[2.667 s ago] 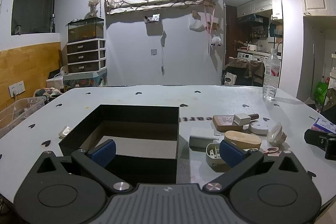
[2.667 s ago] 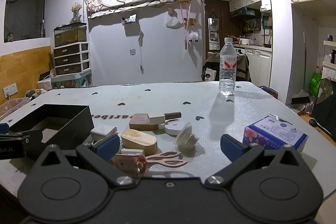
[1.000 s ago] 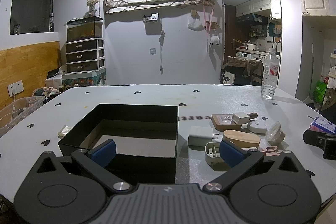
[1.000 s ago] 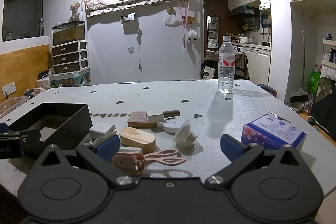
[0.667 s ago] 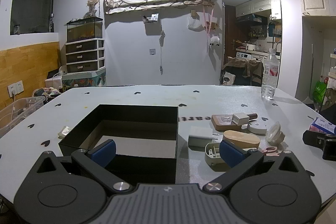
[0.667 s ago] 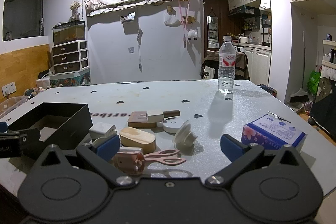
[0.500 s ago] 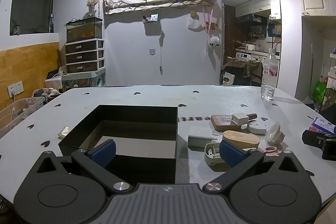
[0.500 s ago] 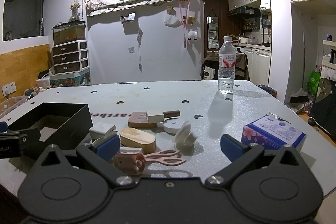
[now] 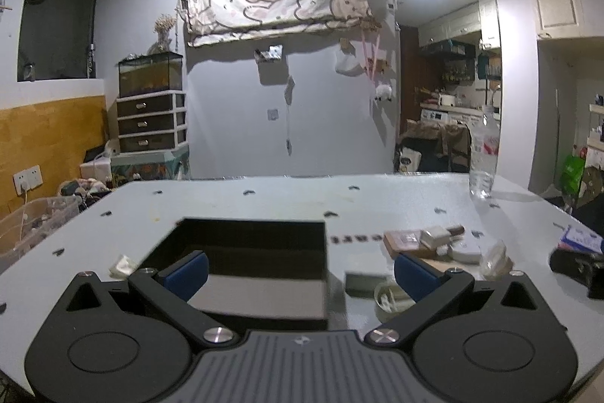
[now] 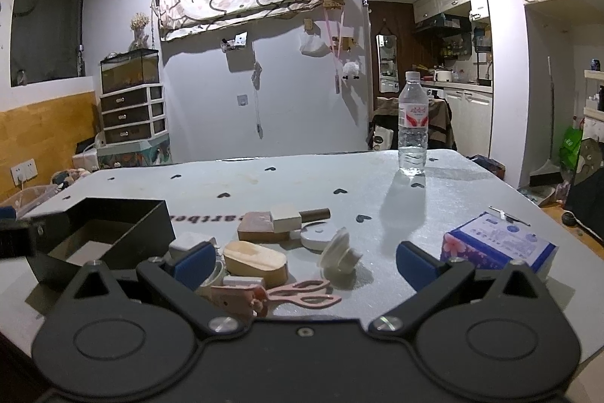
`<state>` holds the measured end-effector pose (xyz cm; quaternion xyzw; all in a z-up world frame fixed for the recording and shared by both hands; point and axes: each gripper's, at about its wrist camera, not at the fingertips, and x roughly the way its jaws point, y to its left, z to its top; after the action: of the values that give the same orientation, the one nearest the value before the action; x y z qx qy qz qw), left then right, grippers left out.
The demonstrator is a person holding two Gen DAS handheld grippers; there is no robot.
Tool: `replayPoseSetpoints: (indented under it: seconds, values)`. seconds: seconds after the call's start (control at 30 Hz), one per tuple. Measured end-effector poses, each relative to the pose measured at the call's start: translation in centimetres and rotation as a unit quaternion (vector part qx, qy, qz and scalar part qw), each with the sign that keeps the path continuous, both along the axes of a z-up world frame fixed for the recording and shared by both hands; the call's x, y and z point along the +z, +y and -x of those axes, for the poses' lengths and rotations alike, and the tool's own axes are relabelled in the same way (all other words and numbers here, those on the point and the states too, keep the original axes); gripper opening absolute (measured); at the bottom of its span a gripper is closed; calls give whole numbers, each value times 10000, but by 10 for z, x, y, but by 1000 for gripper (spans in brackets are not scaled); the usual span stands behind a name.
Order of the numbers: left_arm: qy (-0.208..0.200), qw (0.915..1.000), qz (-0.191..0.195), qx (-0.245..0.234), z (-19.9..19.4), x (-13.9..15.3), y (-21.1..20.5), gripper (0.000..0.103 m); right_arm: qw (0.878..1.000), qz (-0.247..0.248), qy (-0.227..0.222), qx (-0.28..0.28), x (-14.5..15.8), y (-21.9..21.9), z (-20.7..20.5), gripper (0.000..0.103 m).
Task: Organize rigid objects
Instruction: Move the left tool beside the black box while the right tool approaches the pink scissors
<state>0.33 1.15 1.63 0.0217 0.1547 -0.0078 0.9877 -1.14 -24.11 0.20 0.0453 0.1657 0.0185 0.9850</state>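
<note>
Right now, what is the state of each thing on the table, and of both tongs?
Left tongs: open, empty.
Right tongs: open, empty.
Black box: open, no lid, nothing visible inside.
Bottle: upright, capped.
Scissors: closed, lying flat.
Tissue box: lying flat.

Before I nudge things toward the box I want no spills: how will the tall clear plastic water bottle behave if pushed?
The tall clear plastic water bottle stands upright on a narrow base, so a high push would probably tip it. It looks largely full, so likely heavy for its size. Its round body would probably roll if it fell on the grey table.
</note>
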Motion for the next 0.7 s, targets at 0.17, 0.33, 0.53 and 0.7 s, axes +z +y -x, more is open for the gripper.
replayPoseSetpoints:
  seconds: [0.17,0.33,0.53,0.7]
  values:
    - [-208,9995,-8,227,-11,14,24,103,10000,32,-44,10,-1,2,-5,103]
    - [-250,9982,-99,528,-31,20,53,103,9998,-11,-5,194,-3,4,-9,103]
    - [-275,9970,-14,724,-48,17,91,103,9990,-36,191,405,-11,14,-19,103]
    - [-73,9942,15,1072,-62,12,122,103,9978,-70,531,390,-22,22,-33,103]
